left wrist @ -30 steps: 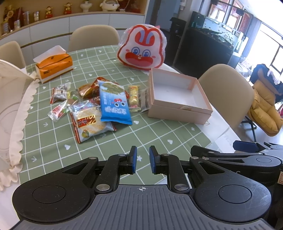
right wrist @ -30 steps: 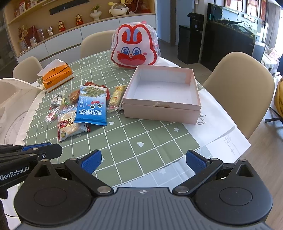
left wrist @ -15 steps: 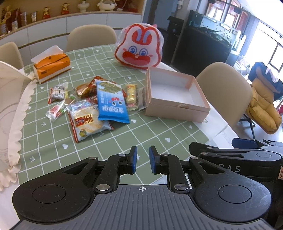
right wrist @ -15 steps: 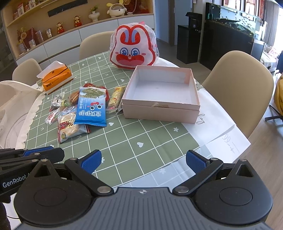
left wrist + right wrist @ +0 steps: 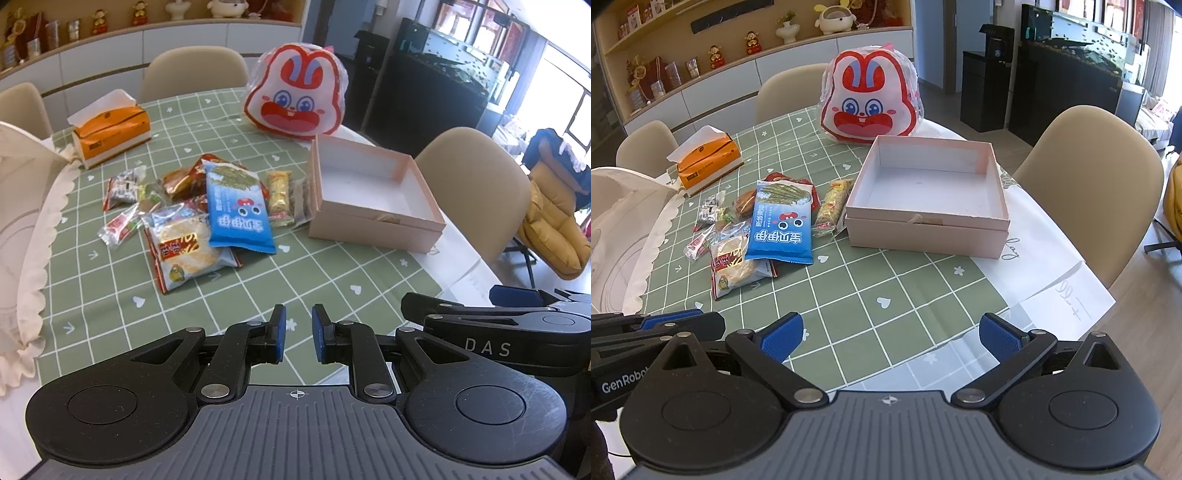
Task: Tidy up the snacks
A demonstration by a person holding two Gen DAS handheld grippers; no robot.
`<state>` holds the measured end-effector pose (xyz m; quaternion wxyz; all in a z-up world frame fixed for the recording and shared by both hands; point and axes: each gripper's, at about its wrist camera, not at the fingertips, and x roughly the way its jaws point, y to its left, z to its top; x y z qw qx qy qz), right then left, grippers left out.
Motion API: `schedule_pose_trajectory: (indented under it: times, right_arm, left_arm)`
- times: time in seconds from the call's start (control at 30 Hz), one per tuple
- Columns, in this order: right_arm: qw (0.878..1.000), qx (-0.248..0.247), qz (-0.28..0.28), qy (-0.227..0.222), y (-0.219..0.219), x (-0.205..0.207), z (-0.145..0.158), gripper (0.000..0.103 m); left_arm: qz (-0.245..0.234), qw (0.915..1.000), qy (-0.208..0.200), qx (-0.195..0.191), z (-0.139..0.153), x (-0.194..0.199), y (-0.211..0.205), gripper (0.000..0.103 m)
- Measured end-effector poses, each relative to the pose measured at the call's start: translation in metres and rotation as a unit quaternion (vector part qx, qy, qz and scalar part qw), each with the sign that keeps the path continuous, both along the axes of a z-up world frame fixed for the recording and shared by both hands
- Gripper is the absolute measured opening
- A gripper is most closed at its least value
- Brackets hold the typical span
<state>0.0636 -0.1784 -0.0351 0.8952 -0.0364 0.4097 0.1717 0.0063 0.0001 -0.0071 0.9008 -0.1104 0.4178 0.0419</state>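
Note:
A pile of snack packets lies on the green checked tablecloth: a blue packet (image 5: 238, 210) (image 5: 781, 223) on top, a rice-cracker packet (image 5: 186, 253) (image 5: 733, 264), a yellow bar (image 5: 279, 192) (image 5: 831, 205) and several small wrapped sweets (image 5: 123, 184). An empty pink box (image 5: 373, 225) (image 5: 925, 236) stands to the right of the pile. My left gripper (image 5: 297, 334) is nearly shut, with a narrow gap, and empty above the table's near part. My right gripper (image 5: 890, 338) is wide open and empty, near the table's front edge.
A rabbit-face bag (image 5: 295, 99) (image 5: 870, 98) stands behind the box. An orange tissue box (image 5: 110, 131) (image 5: 707, 158) sits at the back left. A white lace cloth (image 5: 22, 206) covers the left side. Beige chairs (image 5: 1089, 177) surround the table.
Both grippers have drifted slightly, so the table shifts a little in each view. The jaws keep the same openings and no snack has moved.

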Motion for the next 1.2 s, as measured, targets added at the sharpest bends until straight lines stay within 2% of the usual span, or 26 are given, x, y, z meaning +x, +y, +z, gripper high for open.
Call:
schedule_pose_trajectory:
  times: [0.43, 0.73, 0.97, 1.1, 1.2]
  right_arm:
    - [1.000, -0.002, -0.001, 0.011, 0.006, 0.011, -0.004, 0.102]
    - [1.000, -0.012, -0.007, 0.014, 0.013, 0.026, -0.013, 0.102]
    - [1.000, -0.020, 0.000, 0.012, 0.028, 0.044, -0.022, 0.102]
    - [0.999, -0.031, 0.020, -0.021, 0.045, 0.053, -0.024, 0.102]
    - [0.994, -0.059, 0.062, -0.069, 0.074, 0.064, -0.022, 0.102]
  left_arm:
    - [0.010, 0.9999, 0.008, -0.004, -0.004, 0.006, 0.009, 0.020]
    - [0.012, 0.9995, 0.024, -0.015, -0.020, 0.020, 0.024, 0.020]
    - [0.001, 0.9963, 0.038, -0.078, -0.041, 0.038, 0.051, 0.020]
    - [0.011, 0.9957, 0.048, -0.079, -0.054, 0.051, 0.070, 0.020]
    - [0.002, 0.9956, 0.016, -0.092, -0.059, 0.057, 0.099, 0.020]
